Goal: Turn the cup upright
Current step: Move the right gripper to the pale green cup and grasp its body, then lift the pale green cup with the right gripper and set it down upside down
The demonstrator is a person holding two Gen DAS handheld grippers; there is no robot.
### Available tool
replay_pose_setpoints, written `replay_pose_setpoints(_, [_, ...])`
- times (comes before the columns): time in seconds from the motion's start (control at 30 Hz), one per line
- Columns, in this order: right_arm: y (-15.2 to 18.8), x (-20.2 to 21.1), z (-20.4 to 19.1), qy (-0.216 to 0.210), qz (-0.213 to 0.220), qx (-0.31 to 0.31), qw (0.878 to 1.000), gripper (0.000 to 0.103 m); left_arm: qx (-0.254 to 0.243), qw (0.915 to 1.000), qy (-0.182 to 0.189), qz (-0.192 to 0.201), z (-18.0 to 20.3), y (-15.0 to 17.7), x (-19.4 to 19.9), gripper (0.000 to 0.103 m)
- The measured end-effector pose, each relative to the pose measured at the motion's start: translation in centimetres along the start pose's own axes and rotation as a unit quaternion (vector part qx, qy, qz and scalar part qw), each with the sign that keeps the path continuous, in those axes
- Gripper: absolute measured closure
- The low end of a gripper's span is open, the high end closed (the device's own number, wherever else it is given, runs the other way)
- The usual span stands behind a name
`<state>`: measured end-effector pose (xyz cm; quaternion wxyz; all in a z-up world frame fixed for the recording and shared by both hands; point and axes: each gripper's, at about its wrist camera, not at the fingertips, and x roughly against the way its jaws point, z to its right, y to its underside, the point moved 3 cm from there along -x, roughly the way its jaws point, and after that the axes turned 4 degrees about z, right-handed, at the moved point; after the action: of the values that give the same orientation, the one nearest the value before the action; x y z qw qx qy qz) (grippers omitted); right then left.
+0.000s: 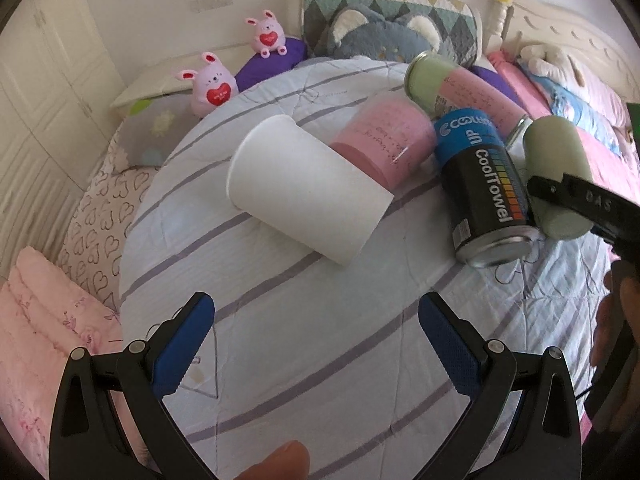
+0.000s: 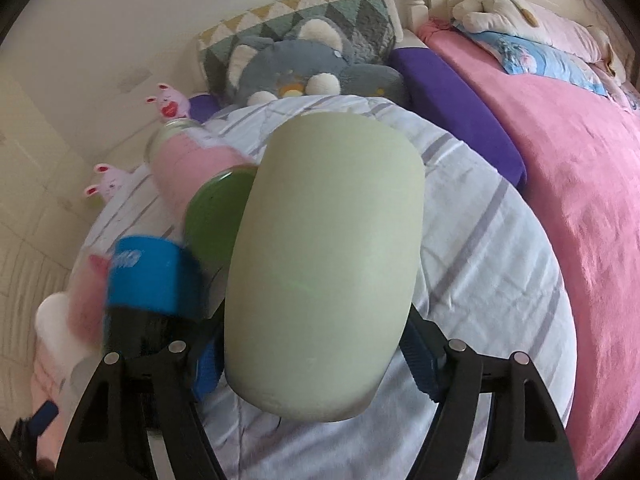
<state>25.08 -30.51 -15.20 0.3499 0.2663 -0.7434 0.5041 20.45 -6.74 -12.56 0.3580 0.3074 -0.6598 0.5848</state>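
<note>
While the right gripper [image 2: 312, 360] clenches the pale green cup [image 2: 324, 264] tilted above the striped quilt [image 2: 480, 280], left gripper [image 1: 316, 344] released and idle: cup may slip, or knock the CoolTowel can [image 1: 480, 184] just left.

Bare quilt [image 1: 320, 340] lies open before the white cup [image 1: 308, 188]; behind it, jars [image 1: 384, 140] and can [image 1: 484, 184] crowd together.

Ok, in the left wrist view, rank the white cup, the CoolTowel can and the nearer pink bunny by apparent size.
1. white cup, lying on its side, looks largest.
2. CoolTowel can, also on its side.
3. pink bunny, smallest, though it sits farther back, so distance shrinks it.
</note>
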Motion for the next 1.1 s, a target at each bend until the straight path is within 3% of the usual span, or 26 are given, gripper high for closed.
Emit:
replay_pose_setpoints(0.23, [2.4, 5.3, -1.1, -0.028, 0.019, 0.022, 0.999, 0.028, 0.002, 0.9997, -0.008, 0.023, -0.8, 1.3, 3.7, 0.0])
replay_pose_setpoints(0.4, [6.0, 8.8, -2.5, -0.056, 0.015, 0.044, 0.997, 0.03, 0.004, 0.999, -0.017, 0.04, -1.7, 2.6, 6.4, 0.0])
replay_pose_setpoints(0.6, [9.7, 9.1, -3.0, -0.065, -0.006, 0.056, 0.996, 0.031, 0.009, 0.9981, -0.024, 0.056, -2.6, 5.0, 9.4, 0.0])
replay_pose_setpoints(0.73, [10.7, 10.3, -4.1, -0.094, -0.005, 0.07, 0.993, 0.033, 0.016, 0.9973, -0.034, 0.063, -3.3, 6.3, 11.1, 0.0])
replay_pose_setpoints(0.93, [13.8, 10.4, -7.0, -0.11, -0.03, 0.118, 0.986, 0.033, 0.03, 0.9963, -0.046, 0.067, -4.4, 7.5, 12.0, 0.0])
replay_pose_setpoints(1.1, [14.9, 11.5, -6.2, -0.119, -0.022, 0.118, 0.986, 0.032, 0.025, 0.9965, -0.045, 0.066, -4.2, 7.9, 12.2, 0.0])
